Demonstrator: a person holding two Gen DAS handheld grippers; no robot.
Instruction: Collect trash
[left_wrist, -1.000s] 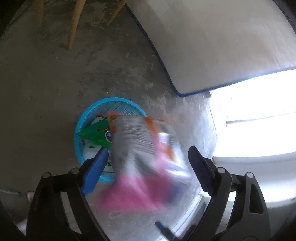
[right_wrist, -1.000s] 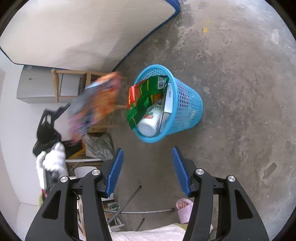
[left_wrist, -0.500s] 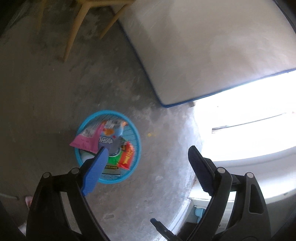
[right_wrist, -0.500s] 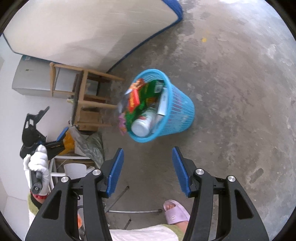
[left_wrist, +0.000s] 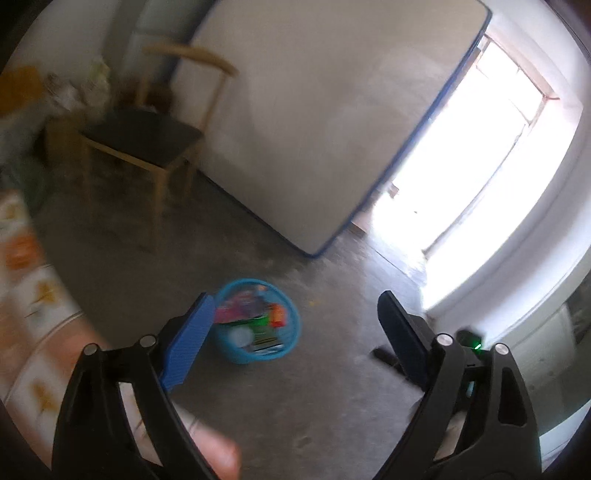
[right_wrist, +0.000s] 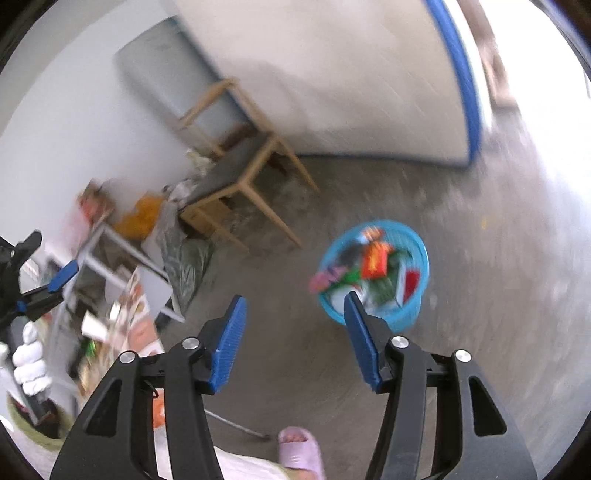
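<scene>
1. The round blue plastic mesh basket (left_wrist: 258, 321) is seen on the grey concrete floor (left_wrist: 314, 406), filled with colourful snack wrappers (right_wrist: 373, 262) and a white bottle (left_wrist: 240, 336).
2. The left tongs (left_wrist: 295, 325) are held wide apart, nothing between them.
3. The right tongs (right_wrist: 293, 321) are held apart and empty; their jaws have just been opening.
4. A wooden chair with a dark seat (left_wrist: 147, 136) is seen beside a white mattress with blue edging (left_wrist: 314, 110) leaned upright.
5. A pink slipper (right_wrist: 299, 448) is seen at the bottom edge of the right view.
6. A white-gloved hand (right_wrist: 29, 363) is seen gripping the left tool's handle.
</scene>
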